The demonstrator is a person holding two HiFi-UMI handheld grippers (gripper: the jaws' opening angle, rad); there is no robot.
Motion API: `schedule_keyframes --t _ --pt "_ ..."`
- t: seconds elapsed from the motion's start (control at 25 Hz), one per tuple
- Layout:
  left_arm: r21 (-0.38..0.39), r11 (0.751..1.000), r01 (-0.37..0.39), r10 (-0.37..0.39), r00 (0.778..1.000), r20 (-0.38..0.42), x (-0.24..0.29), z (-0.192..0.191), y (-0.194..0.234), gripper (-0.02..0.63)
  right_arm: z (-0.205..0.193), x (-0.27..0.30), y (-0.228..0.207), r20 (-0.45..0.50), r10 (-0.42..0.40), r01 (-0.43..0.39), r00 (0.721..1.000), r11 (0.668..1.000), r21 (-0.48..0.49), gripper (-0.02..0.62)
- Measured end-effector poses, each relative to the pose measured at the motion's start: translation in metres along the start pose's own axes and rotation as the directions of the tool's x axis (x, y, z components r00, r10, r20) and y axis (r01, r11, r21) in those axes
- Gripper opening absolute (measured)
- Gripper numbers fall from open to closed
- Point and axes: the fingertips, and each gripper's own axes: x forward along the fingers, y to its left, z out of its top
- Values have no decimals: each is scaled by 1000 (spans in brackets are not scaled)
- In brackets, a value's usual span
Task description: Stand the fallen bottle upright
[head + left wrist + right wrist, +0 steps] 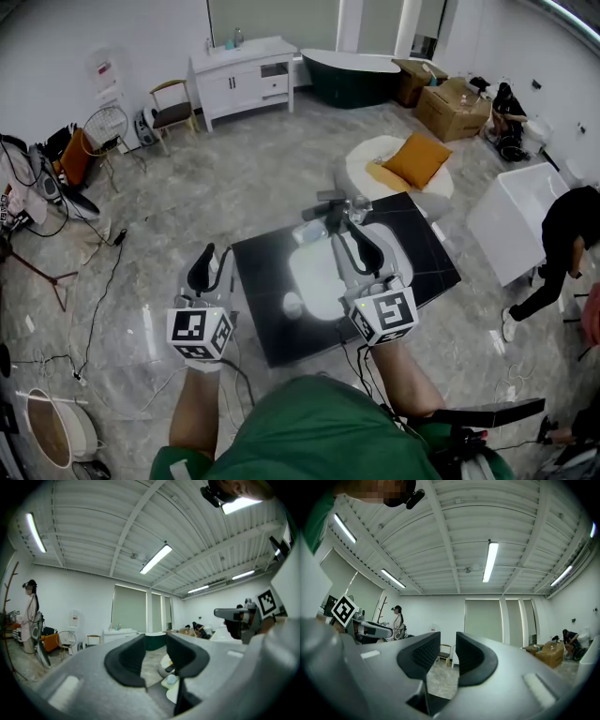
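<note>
Right gripper (349,236) is hovering over the black table (272,337), jaws apart, empty; left gripper (216,262), likewise open, off its left edge. We are seeing what looks like the bottle (326,209) lying at its far edge.

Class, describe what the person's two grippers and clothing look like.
The left gripper and right gripper match. Both have smooth light-grey bodies and black fingers, and each carries a white cube printed with black square markers. The person wears a green top.
</note>
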Motion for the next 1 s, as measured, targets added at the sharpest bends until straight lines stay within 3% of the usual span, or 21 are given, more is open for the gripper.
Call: schedule_keyframes --t 1.0 --pt "0 1000 -4 4 1000 -13 -5 -3 2 137 -2 -1 7 0 13 -13 1000 1000 -20 84"
